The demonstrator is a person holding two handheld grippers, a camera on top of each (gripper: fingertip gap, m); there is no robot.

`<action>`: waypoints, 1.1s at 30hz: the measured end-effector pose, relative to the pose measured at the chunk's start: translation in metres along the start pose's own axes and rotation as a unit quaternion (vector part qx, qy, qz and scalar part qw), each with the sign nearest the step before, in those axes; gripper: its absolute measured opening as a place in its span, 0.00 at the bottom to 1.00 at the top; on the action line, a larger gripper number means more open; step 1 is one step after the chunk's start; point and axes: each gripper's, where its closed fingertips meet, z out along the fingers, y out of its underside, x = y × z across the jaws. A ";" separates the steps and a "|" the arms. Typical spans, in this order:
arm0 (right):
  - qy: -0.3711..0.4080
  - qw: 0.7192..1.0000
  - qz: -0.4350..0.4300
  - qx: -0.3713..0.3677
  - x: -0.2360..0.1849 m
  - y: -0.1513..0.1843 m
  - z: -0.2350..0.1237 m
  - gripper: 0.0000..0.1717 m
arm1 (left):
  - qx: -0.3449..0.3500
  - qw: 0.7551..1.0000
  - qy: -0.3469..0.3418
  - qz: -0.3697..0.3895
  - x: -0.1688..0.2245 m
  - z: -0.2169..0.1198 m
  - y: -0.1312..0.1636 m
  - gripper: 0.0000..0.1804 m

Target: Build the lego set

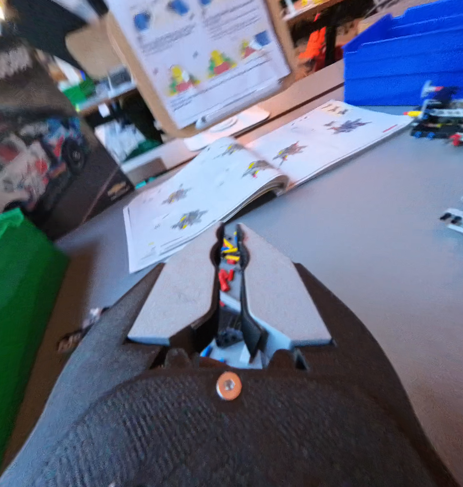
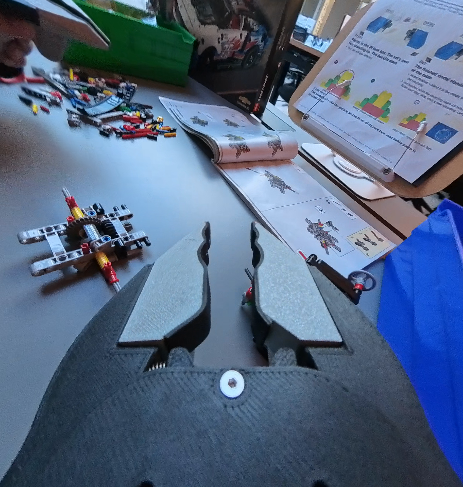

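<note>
My left gripper (image 1: 230,229) hangs low over a scatter of small red, yellow and blue building pieces (image 1: 229,253), which show through the narrow slit between its fingers. The view is blurred and I see nothing pinched. The right wrist view shows this gripper (image 2: 67,31) above the loose pile (image 2: 106,105). My right gripper (image 2: 230,232) is open and empty above bare grey table (image 2: 146,171). A grey geared assembly with a red and yellow axle (image 2: 85,237) lies to its left. A thin axle with small red bits (image 2: 247,290) lies beside its right finger. A black beam with a grey wheel (image 2: 338,274) lies to its right.
An open instruction booklet (image 2: 277,189) lies ahead; it also shows in the left wrist view (image 1: 225,179). A blue bin (image 2: 430,316) stands at the right, a green bin (image 2: 135,44) and a dark box with a car picture (image 2: 238,47) behind. A sheet on a stand (image 2: 383,92) stands at the back right. My hands' fingertips stand some 30 cm from each other.
</note>
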 end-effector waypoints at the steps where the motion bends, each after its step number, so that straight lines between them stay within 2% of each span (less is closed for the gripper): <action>1: -0.002 1.000 0.012 0.006 0.002 -0.001 -0.001 0.15 | -0.025 0.999 0.013 -0.033 -0.011 -0.003 0.003 0.07; 5: -0.027 0.998 0.058 0.024 0.005 -0.003 -0.003 0.14 | -0.101 0.985 0.092 -0.109 -0.016 0.008 0.022 0.07; 9: -0.050 0.992 0.102 0.046 0.007 -0.006 -0.007 0.14 | -0.185 0.967 0.146 -0.102 0.010 0.031 0.052 0.08; 12: -0.062 0.989 0.120 0.056 0.008 -0.007 -0.008 0.14 | -0.228 0.951 0.188 -0.089 0.031 0.043 0.061 0.04; 15: -0.072 0.987 0.128 0.063 0.006 -0.009 -0.010 0.14 | -0.260 0.946 0.180 -0.078 0.028 0.056 0.067 0.01; 19: -0.083 0.984 0.139 0.075 0.005 -0.012 -0.014 0.13 | -0.317 0.920 0.208 -0.094 0.037 0.064 0.082 0.00; 26: -0.116 0.965 0.200 0.125 0.007 -0.023 -0.029 0.13 | -0.333 0.927 0.160 -0.058 0.030 0.056 0.083 0.00; 33: -0.130 0.964 0.195 0.124 0.000 -0.026 -0.030 0.13 | -0.345 0.927 0.132 -0.063 0.017 0.052 0.084 0.03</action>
